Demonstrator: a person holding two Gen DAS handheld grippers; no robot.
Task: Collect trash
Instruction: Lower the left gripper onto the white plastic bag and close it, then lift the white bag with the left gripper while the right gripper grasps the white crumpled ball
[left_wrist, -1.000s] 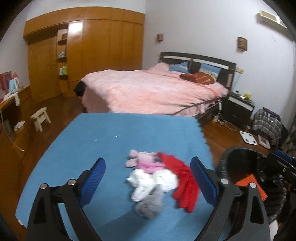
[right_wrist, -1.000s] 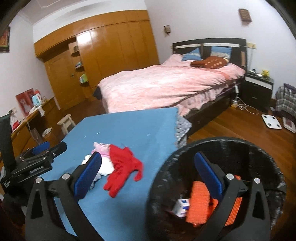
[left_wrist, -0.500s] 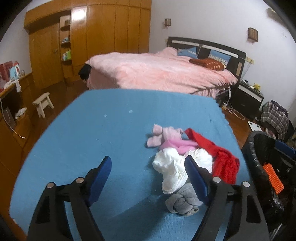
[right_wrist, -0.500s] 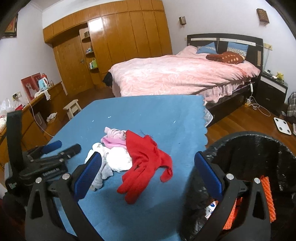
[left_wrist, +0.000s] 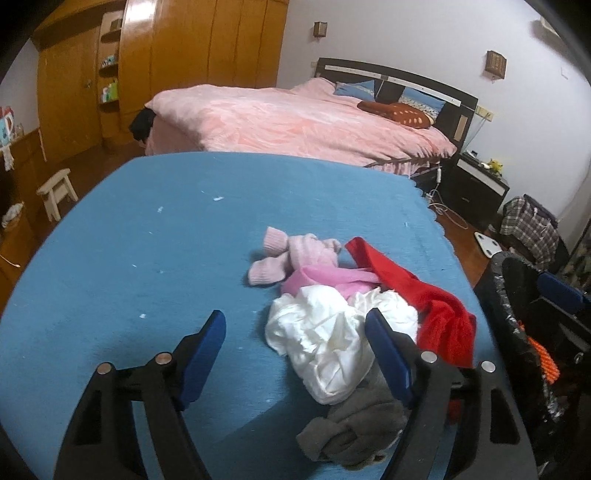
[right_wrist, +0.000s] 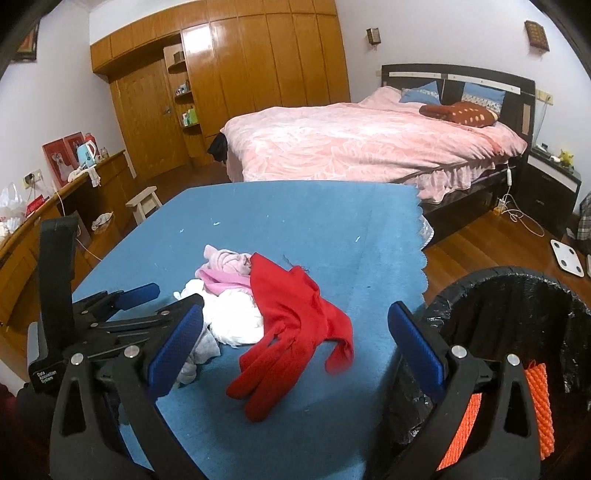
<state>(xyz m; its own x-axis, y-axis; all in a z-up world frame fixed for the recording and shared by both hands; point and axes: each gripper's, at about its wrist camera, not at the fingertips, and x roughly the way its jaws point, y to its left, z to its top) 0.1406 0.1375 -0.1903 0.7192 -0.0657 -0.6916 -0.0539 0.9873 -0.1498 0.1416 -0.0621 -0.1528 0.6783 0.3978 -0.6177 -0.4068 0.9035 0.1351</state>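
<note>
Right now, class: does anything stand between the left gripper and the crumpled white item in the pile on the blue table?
Nothing visible does. The left gripper is open, its jaws just narrowing, and the white item lies partly between its fingers already. The grey cloth and red glove lie beside it, not in the way.

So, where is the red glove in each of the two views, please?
Left wrist: the red glove lies right of centre, at the right edge of the cloth pile.
Right wrist: it lies at centre, nearest the camera, in front of the pile.
Shared landmark: the pink bed behind the blue table.
</note>
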